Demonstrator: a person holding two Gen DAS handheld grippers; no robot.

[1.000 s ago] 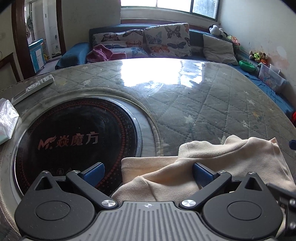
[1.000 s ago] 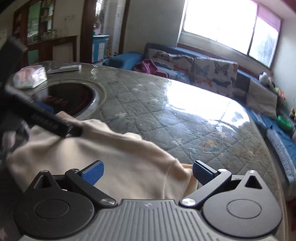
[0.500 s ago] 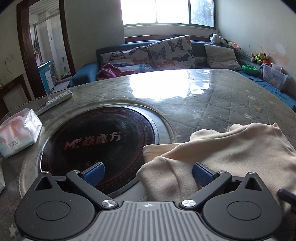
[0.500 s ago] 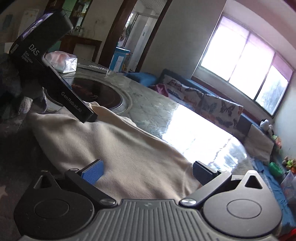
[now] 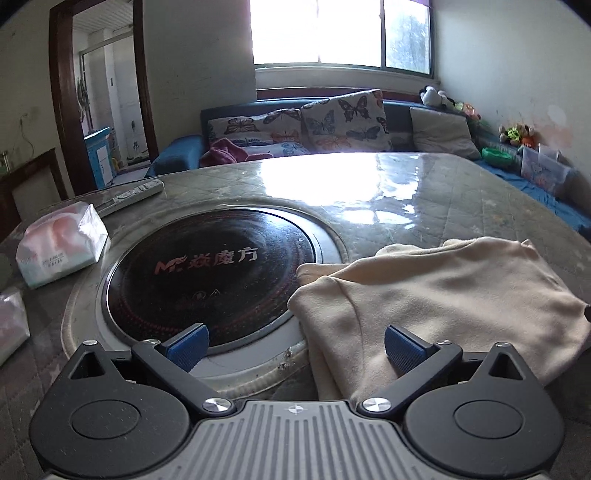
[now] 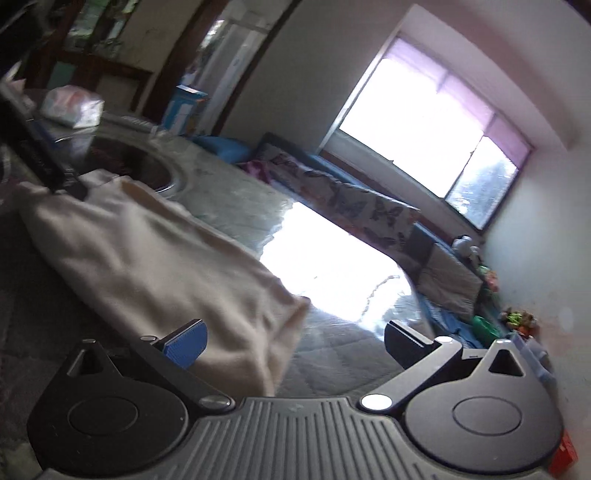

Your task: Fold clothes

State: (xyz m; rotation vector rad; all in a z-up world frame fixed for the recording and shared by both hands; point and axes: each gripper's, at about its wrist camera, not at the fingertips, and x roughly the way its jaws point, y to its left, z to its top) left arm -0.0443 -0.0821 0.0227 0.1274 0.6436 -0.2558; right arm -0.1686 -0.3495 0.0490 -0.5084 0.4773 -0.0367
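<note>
Cream-coloured garment [image 5: 436, 291], soft and fleecy, lies folded over on itself on the round desk [image 5: 424, 206], whose quilted grey cover sits under a glossy clear sheet. Seen from the left wrist camera, the garment is ahead and to the right of the left gripper [image 5: 294, 343]. That gripper's blue-padded fingers are spread wide and hold nothing; the garment's near left edge reaches into the gap between them, and its right finger sits over the cloth, though contact cannot be judged.

A black round cooktop [image 5: 210, 273] with red lettering is set into the desk just ahead and left of the left gripper, and the garment's left edge overlaps its rim. Further left lie a soft pack of tissues [image 5: 61, 245] and, beyond it, a white remote control [image 5: 131, 194].

The right wrist camera is tilted and blurred. There the right gripper [image 6: 294, 341] is also spread wide, gripping nothing. The garment [image 6: 147, 254] stretches ahead and to its left, and one corner ends between its fingers. A sofa [image 5: 295, 129] with butterfly cushions stands beyond the desk, under a bright window [image 5: 340, 33].
</note>
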